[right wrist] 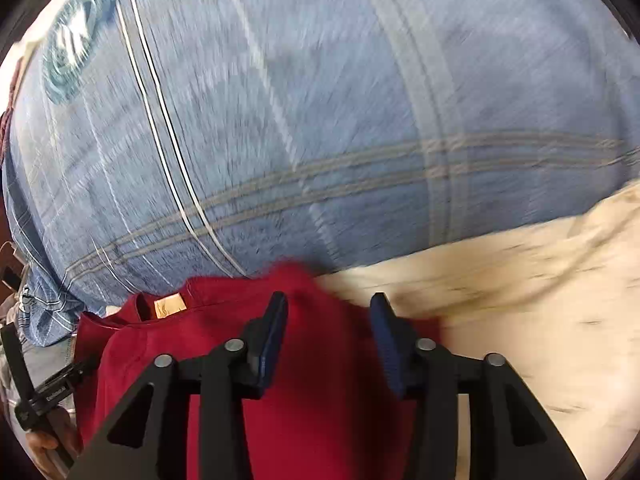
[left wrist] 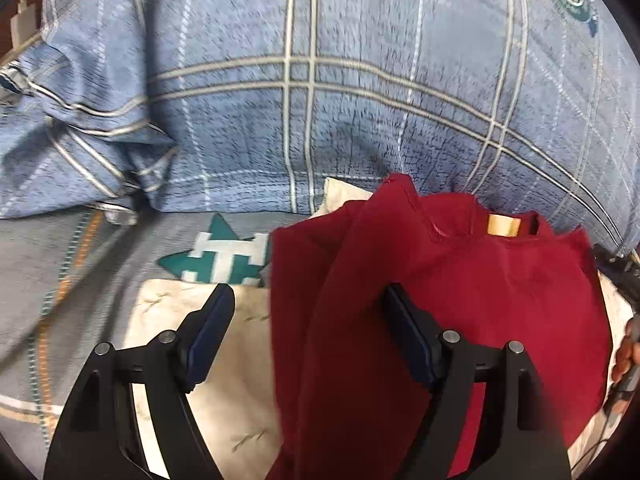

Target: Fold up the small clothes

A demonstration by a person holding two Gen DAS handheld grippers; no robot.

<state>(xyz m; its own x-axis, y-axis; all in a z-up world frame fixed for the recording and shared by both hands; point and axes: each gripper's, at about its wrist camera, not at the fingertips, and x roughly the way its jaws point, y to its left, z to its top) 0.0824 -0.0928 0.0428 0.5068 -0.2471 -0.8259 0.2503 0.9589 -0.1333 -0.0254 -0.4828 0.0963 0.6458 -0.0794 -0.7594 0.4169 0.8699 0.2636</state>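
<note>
Clearly both tools have room between their pads and neither is pinching cloth. The left gripper (left wrist: 308, 300) stands wide open above the red garment (left wrist: 460, 300), one pad over the cream cloth (left wrist: 224, 380) beside it and the other over the red fabric; nothing is clamped. The right gripper (right wrist: 328, 308) is partly open, its pads hovering over the garment's far corner near the cream cloth, with red fabric showing between them but no visible pinch.

The garment lies on the bed, on top of the cream cloth, close against the blue checked pillow (left wrist: 320, 100) at the bed's far edge. Its collar with a tan neck label (left wrist: 503, 225) faces the pillow, and one side seems already turned over the body, making a long soft ridge down the middle. That layout suggests a fold in progress, with the grippers free to take new hold points.

The red fabric looks like a matte, soft knit that drapes in gentle rolls. The cream cloth is thin, with faint sprig marks. The pillow is plump, woven-looking, crossed by pale stripes. The printed bedsheet (left wrist: 80, 280) shows a teal star motif.
</note>
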